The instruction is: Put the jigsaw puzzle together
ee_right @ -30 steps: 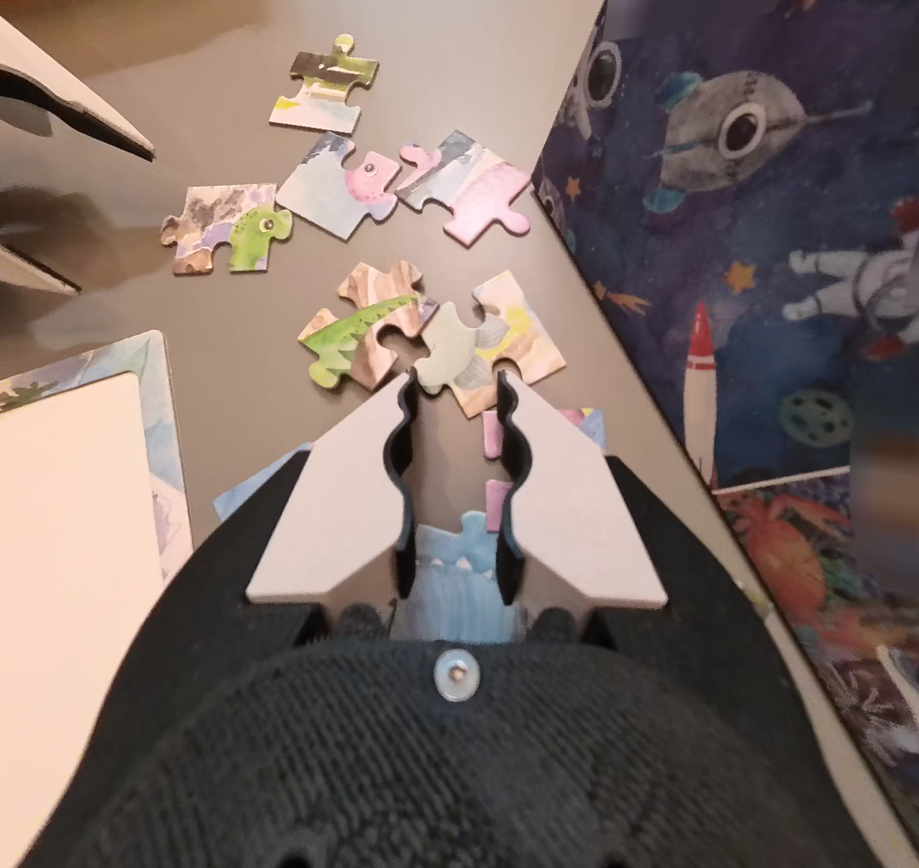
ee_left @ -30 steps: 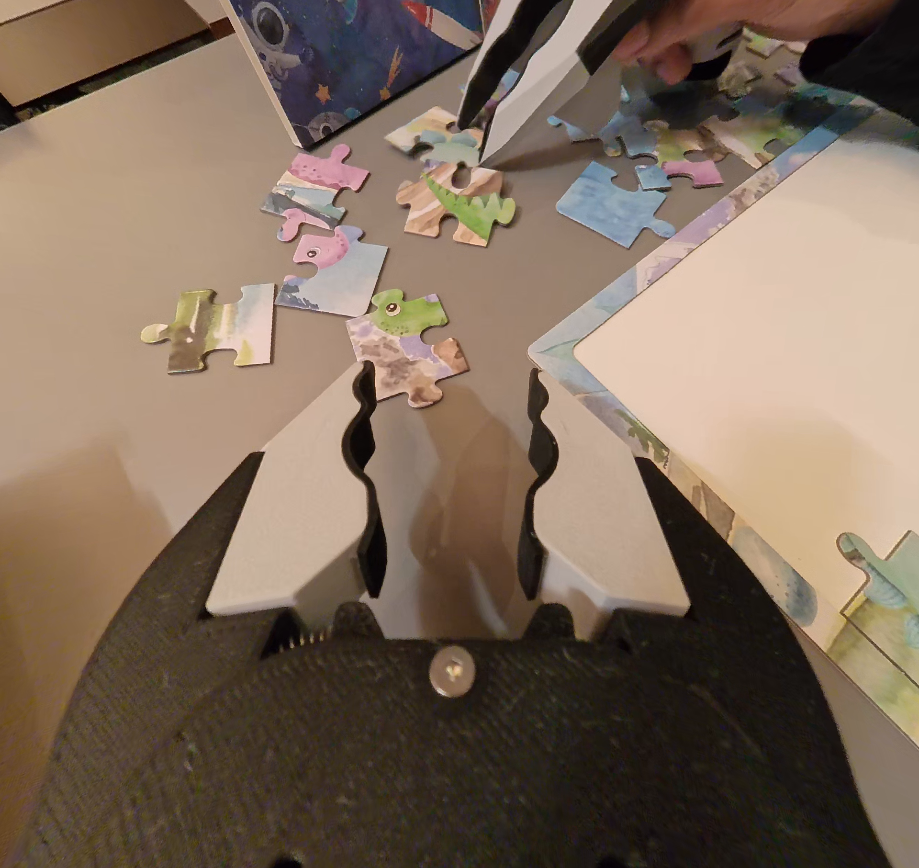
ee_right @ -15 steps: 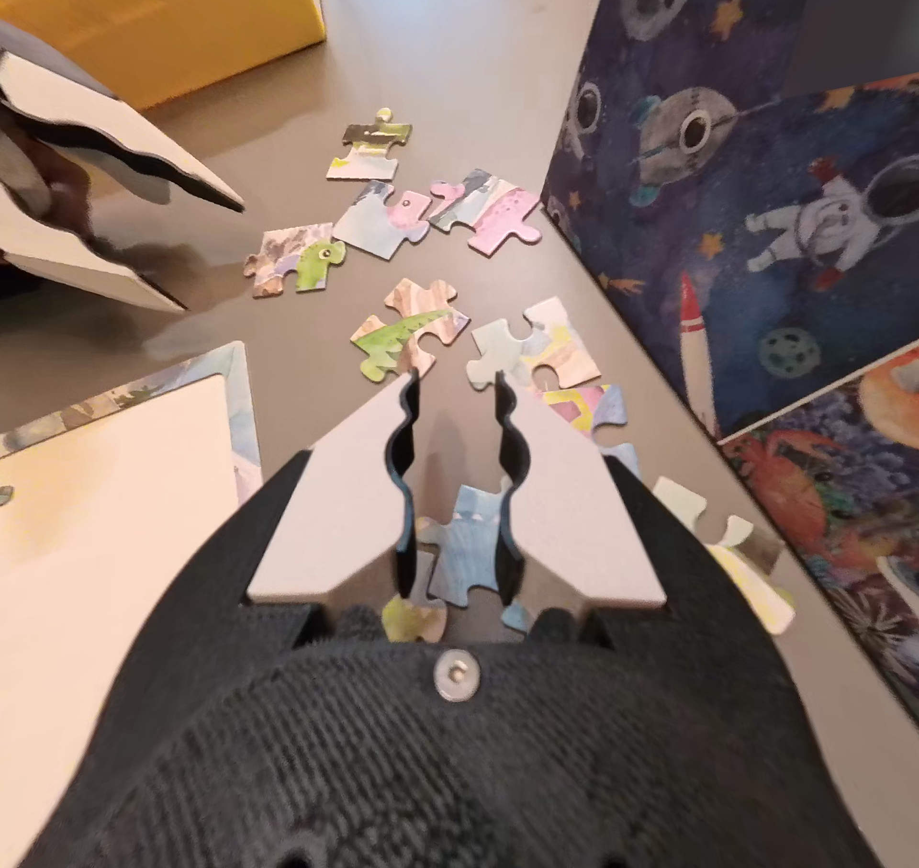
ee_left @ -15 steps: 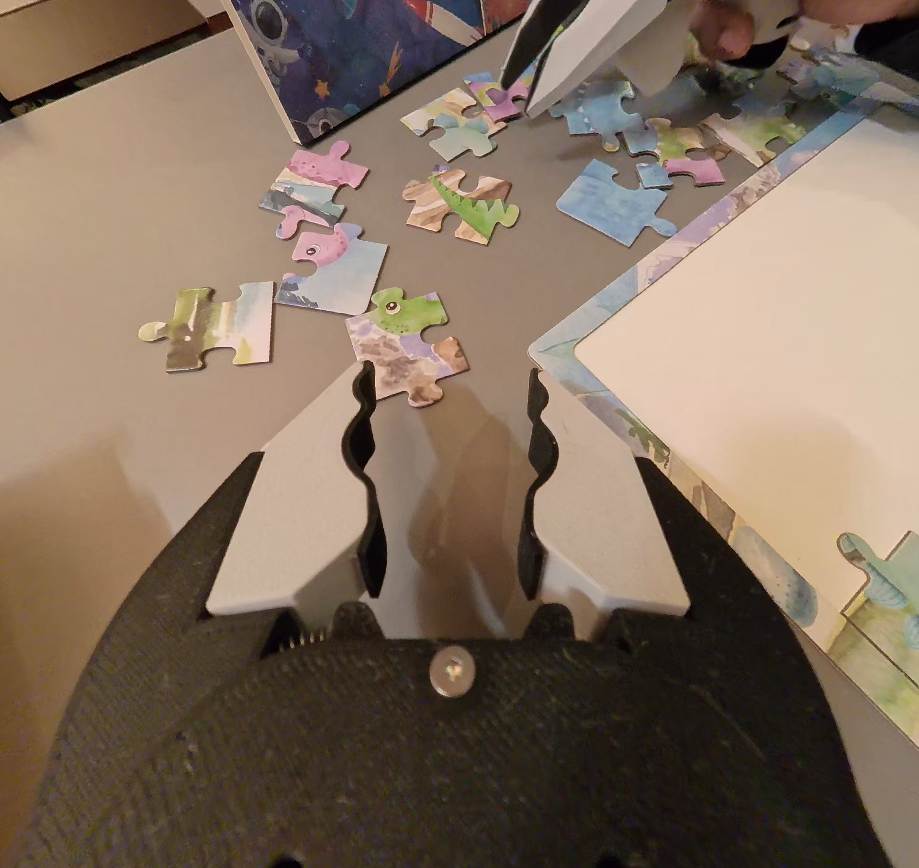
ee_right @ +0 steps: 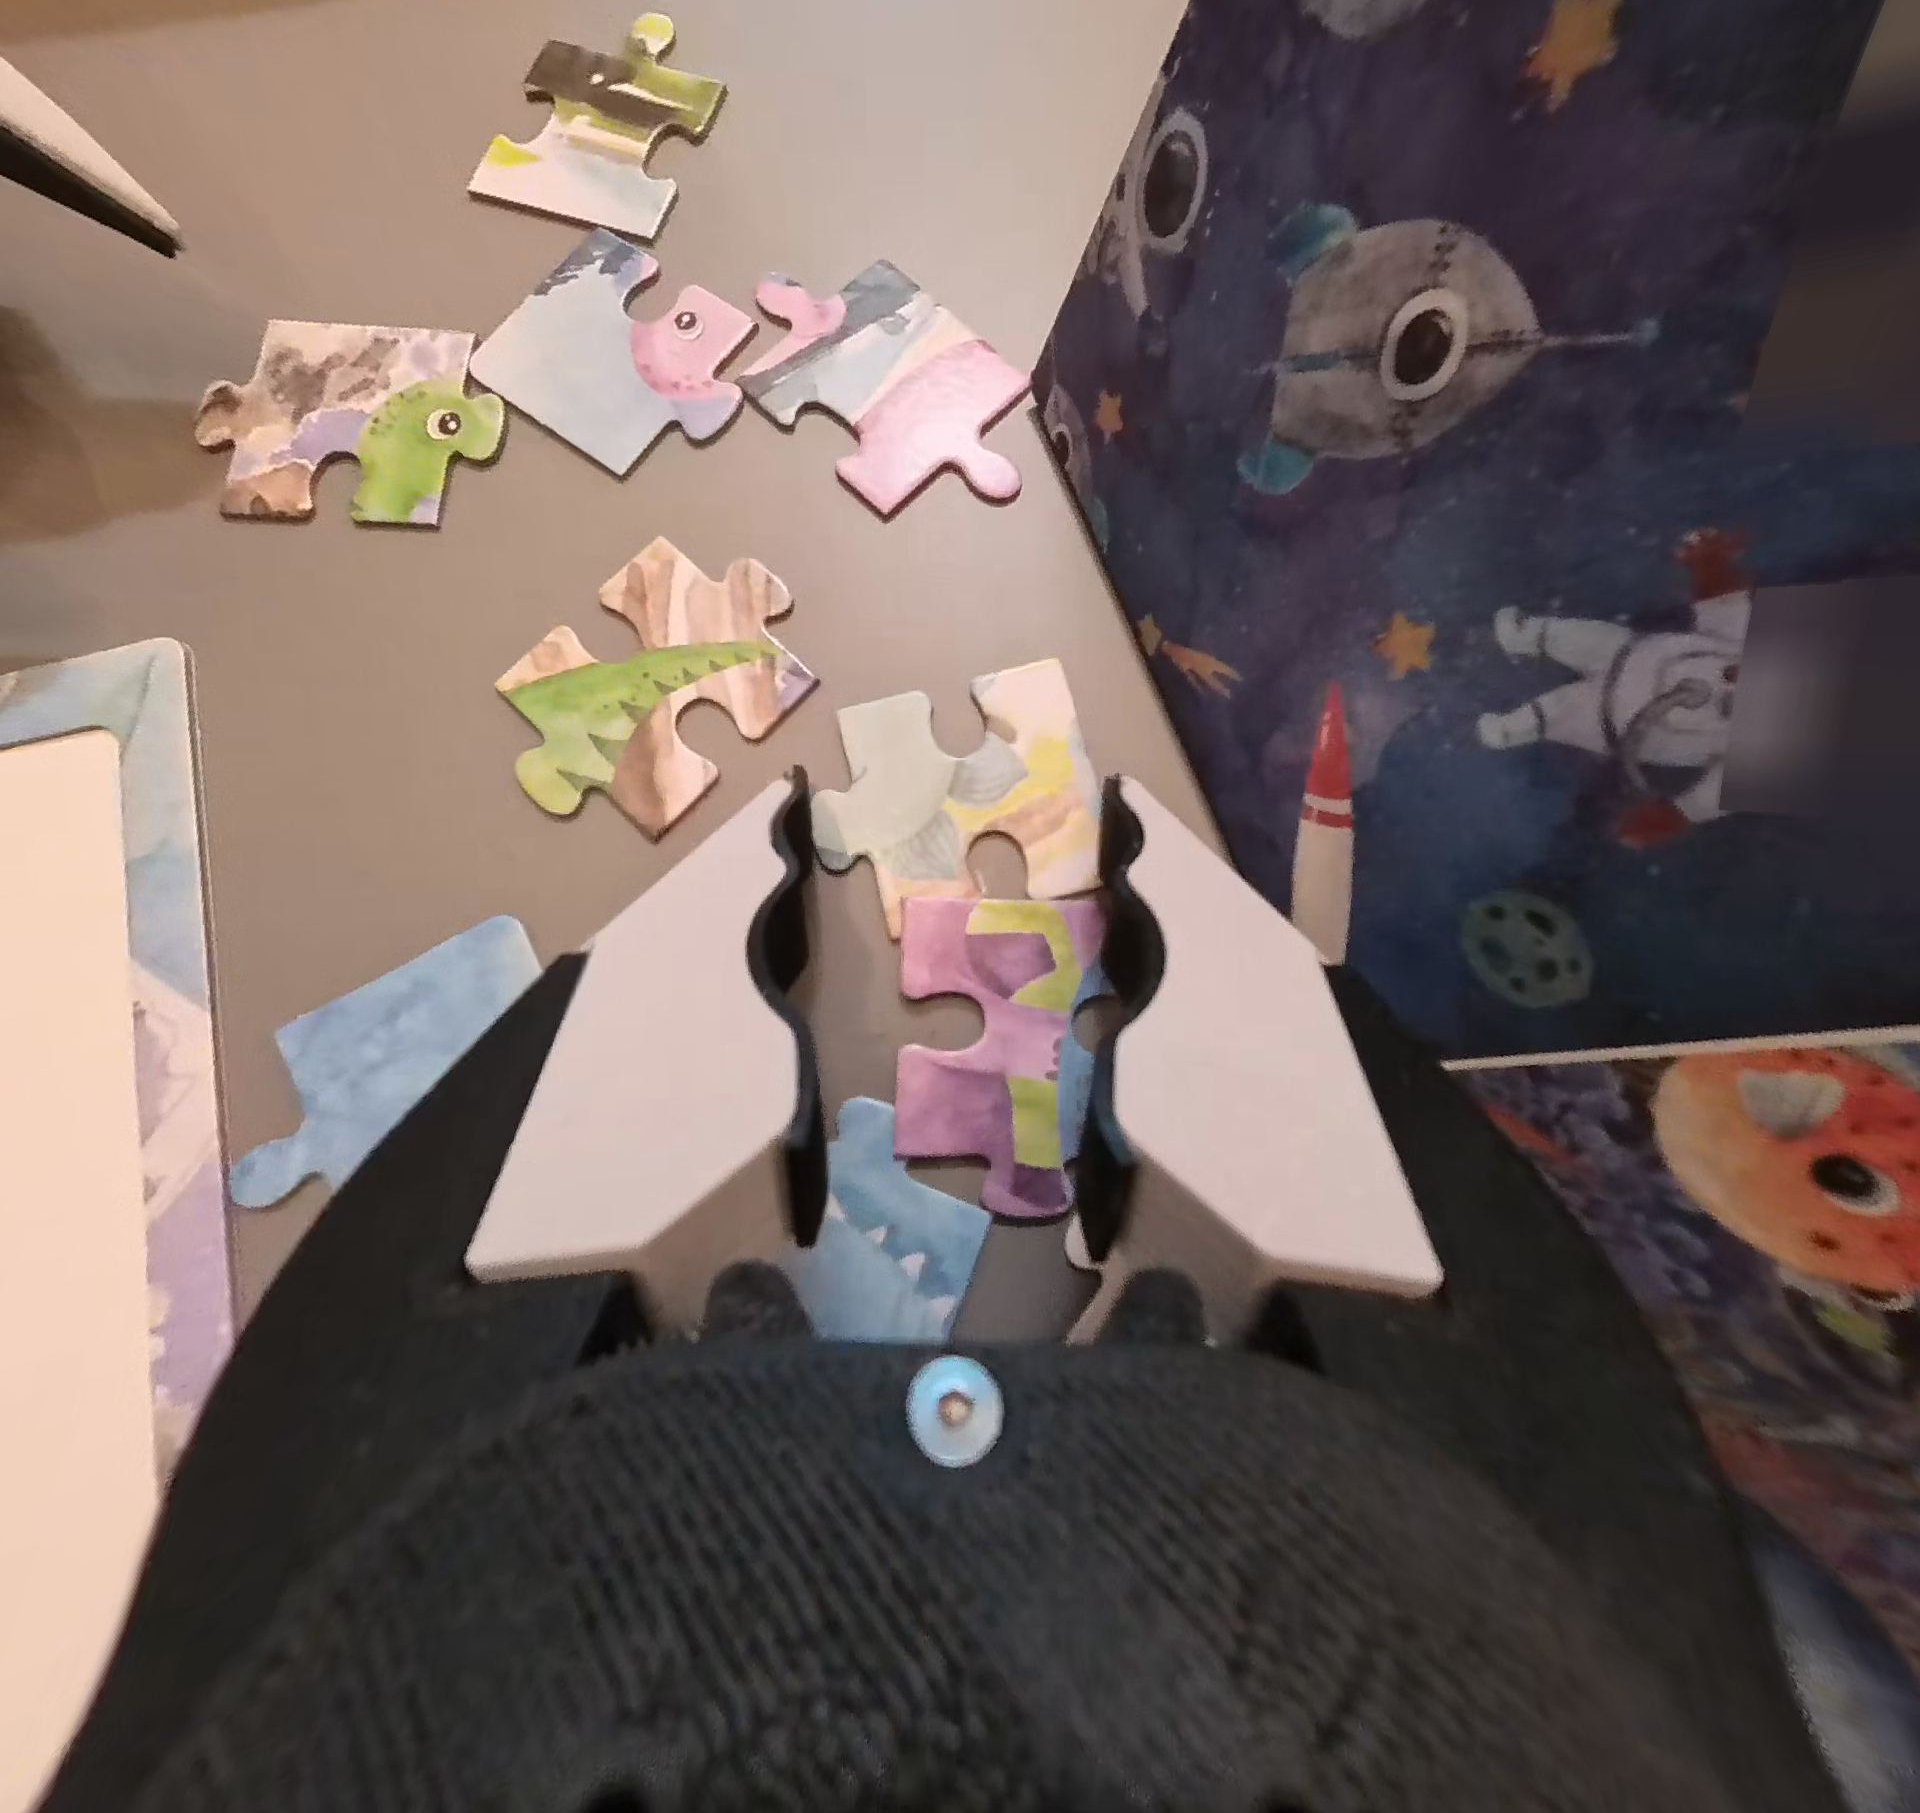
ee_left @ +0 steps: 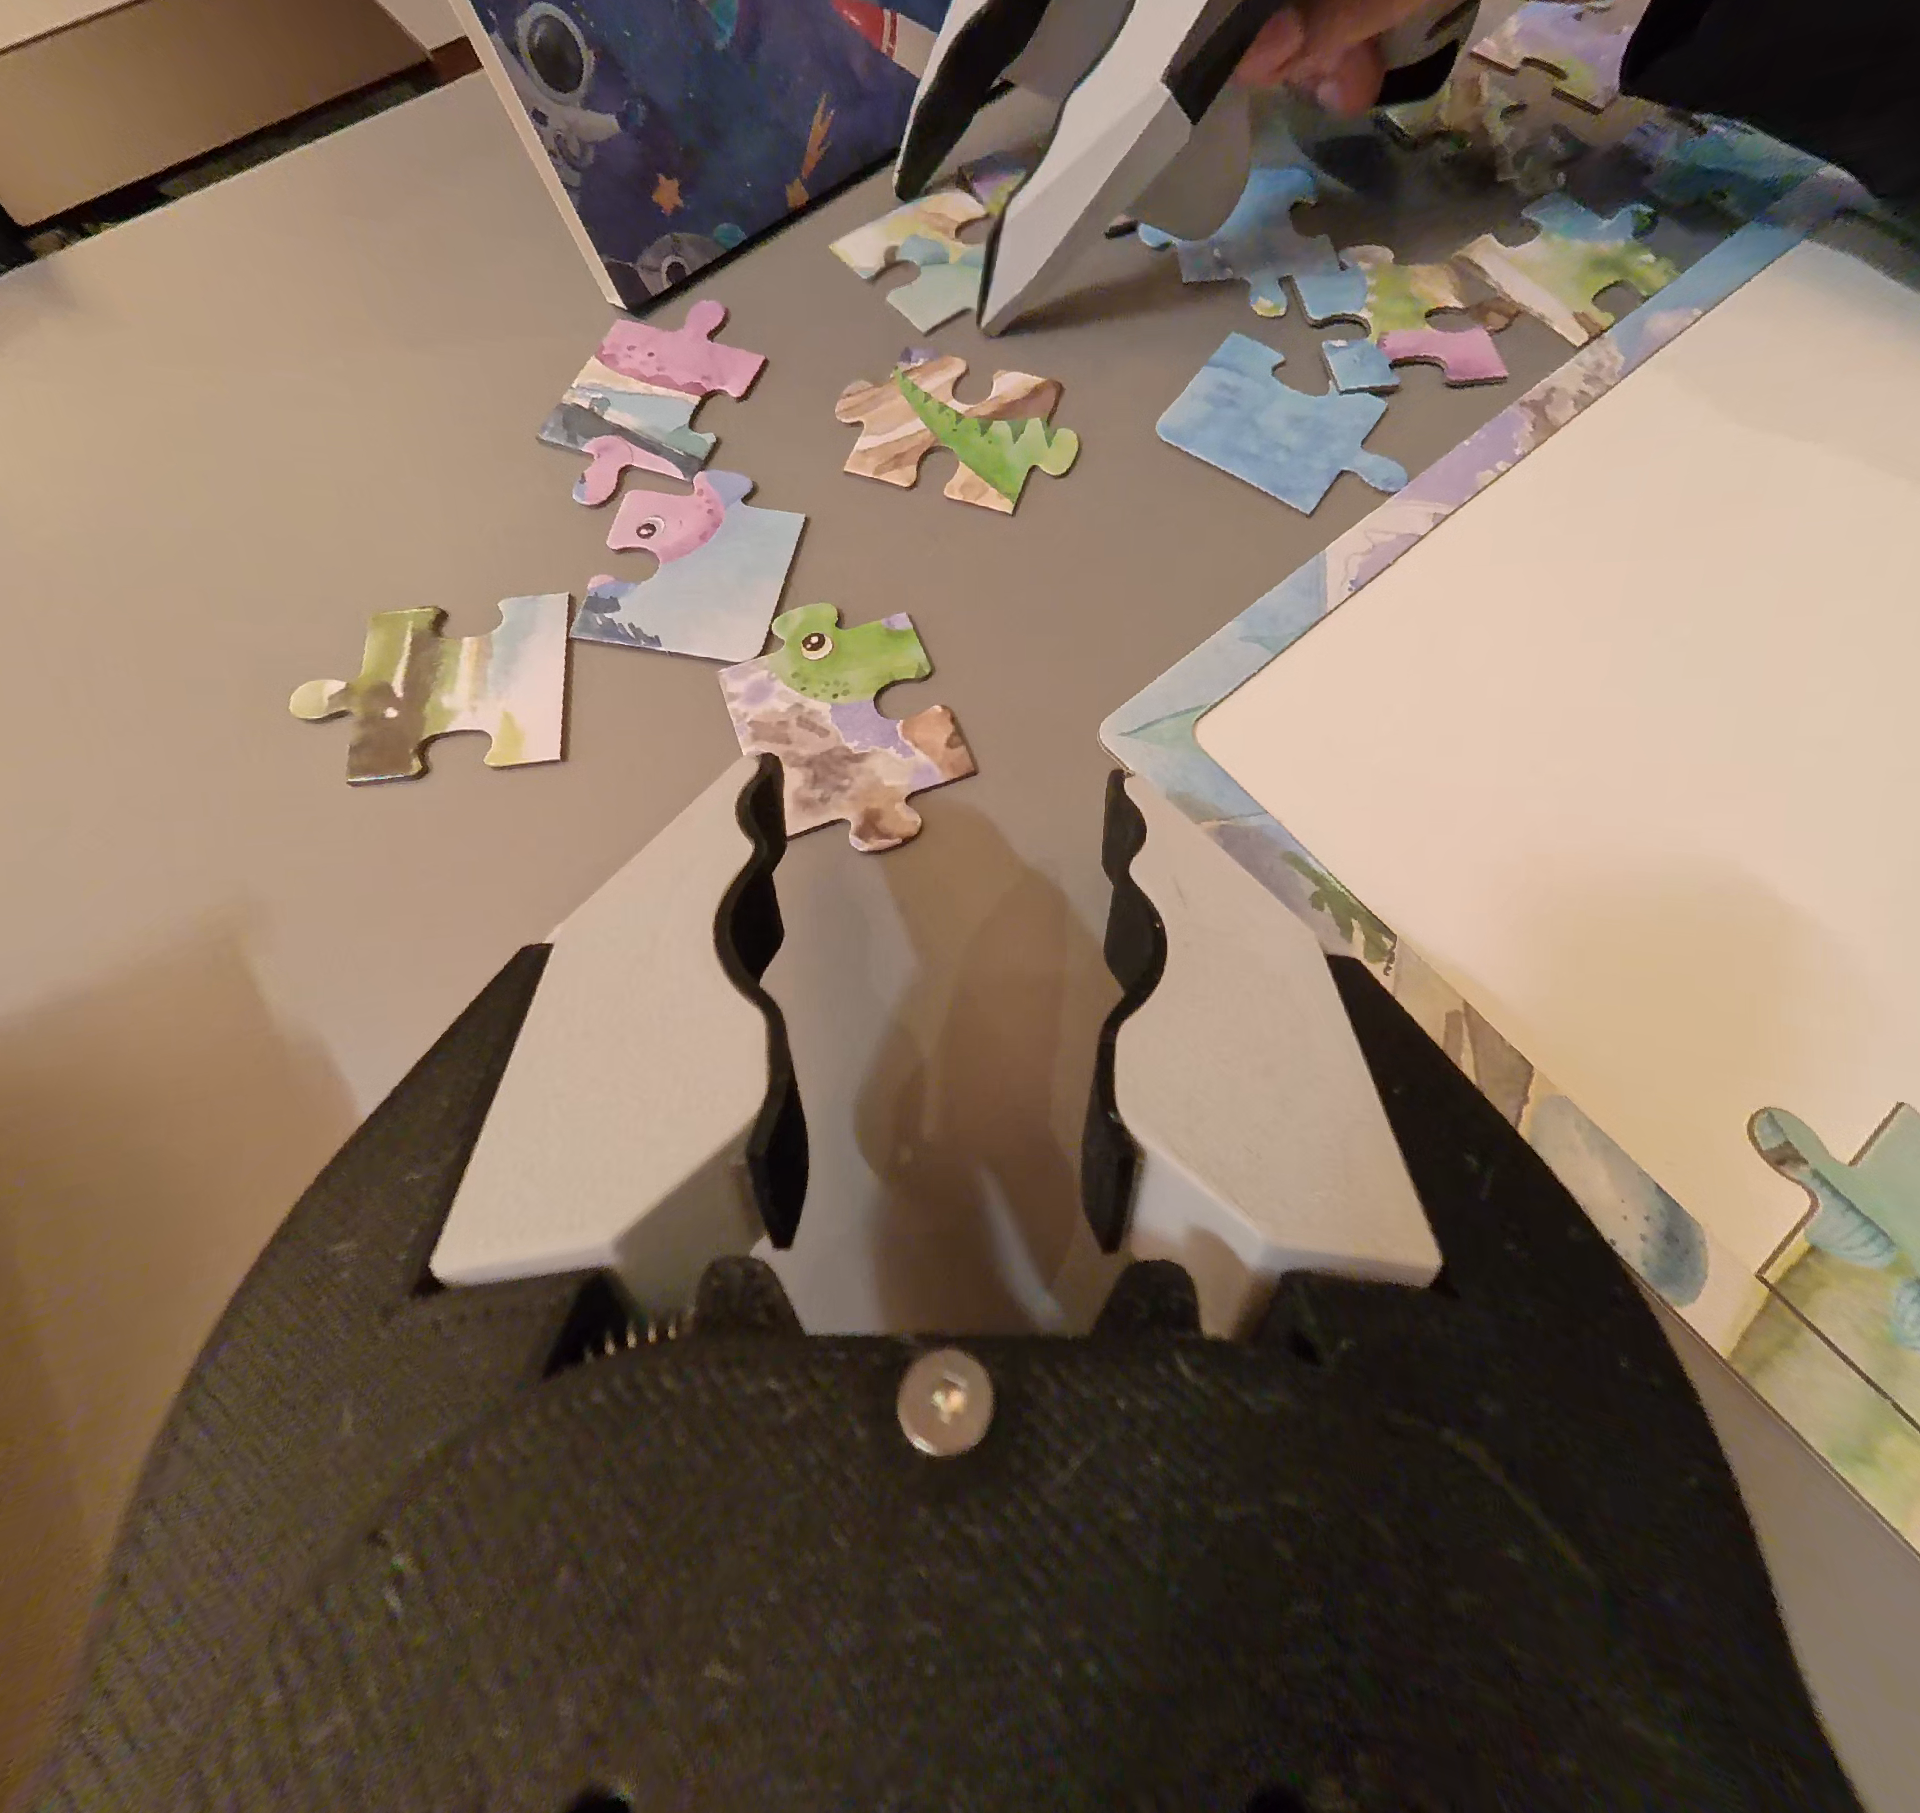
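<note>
The left gripper (ee_left: 940, 787) hangs low over the grey table (ee_left: 208, 433) with its jaws wide apart and nothing between them. Just beyond its tips lies the green-headed piece (ee_left: 847, 724), flat and face up. To the right, the puzzle tray (ee_left: 1558, 724) is almost empty; only some placed pieces show at its near right edge.

Farther out lie the pink-headed piece (ee_left: 691, 568), the green-tailed piece (ee_left: 961, 433) and the blue piece (ee_left: 1278, 423), all apart from each other.

The right gripper (ee_right: 951, 797) is also open and holds nothing. Its tips frame the pale piece (ee_right: 956, 787), and the purple piece (ee_right: 997, 1025) lies between its fingers lower down, partly over another piece. In the left wrist view one fingertip (ee_left: 992, 309) is at the table, or almost on it, beside this pale piece. Behind stands the space-picture box (ee_right: 1455, 516).

The pieces look like thin, stiff card, very light and flat on a smooth table, so I think they slide easily and are hard to lift from above. In my judgement the best hold is across two opposite edges, or on a tab after one side is tipped up. The overlapping purple piece offers a raised edge.
</note>
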